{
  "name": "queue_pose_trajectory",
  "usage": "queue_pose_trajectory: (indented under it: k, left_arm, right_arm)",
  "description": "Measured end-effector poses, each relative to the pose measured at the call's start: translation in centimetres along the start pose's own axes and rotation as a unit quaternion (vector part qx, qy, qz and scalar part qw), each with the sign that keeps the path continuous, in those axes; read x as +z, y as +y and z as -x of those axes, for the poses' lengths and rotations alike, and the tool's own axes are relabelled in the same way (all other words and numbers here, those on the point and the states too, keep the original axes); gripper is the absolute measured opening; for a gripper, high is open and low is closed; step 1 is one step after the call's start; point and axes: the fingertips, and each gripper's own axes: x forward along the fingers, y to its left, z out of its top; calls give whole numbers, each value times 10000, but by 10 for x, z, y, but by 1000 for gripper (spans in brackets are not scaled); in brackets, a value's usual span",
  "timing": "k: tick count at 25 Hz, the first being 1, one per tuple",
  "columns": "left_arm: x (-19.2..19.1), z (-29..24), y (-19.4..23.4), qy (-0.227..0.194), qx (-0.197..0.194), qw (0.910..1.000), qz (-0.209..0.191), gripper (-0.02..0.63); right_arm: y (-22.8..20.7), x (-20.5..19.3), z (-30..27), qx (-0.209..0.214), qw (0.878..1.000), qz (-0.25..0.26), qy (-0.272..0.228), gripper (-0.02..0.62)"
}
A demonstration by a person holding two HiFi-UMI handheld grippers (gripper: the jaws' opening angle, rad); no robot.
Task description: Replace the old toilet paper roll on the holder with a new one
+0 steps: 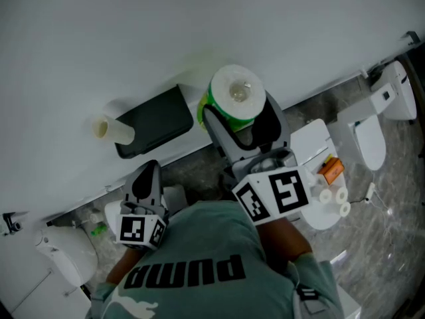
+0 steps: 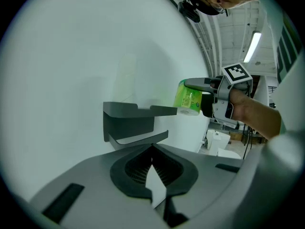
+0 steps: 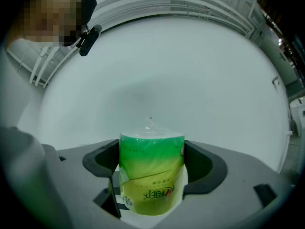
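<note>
Right gripper is pinching the new toilet paper roll across its sides, both jaws pressing into the green wrapper. In the head view it is holding the roll up near the white wall, just to the 3 o'clock side of the black holder. Left gripper is waiting at 6 o'clock from the holder, its jaws pressed together on nothing and pointing at the bracket.

A bare cardboard tube is sitting at the holder's 9 o'clock end, so the old roll is, by my judgement, not yet off. The step in hand looks like bringing the fresh roll in while the swap itself is still ahead. The next move is probably calling for the left gripper to spread its jaws, take the tube and draw it clear toward 9 o'clock. The new roll is also still sealed in its film, which may need dealing with.

As for writing, the wrapper is showing red lettering upside down in the right gripper view, too unclear to read with confidence. The person's green shirt is showing "PUMA", inverted toward the camera.
</note>
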Motion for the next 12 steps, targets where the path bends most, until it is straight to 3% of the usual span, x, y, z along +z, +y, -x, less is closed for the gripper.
queue_pose_trajectory:
  k: [12]
  left_arm:
    - [-16, -13, 1, 192, -41, 9997, -119, 3]
  right_arm:
    - [-35, -43, 0, -238, 9929, -1152, 154, 414]
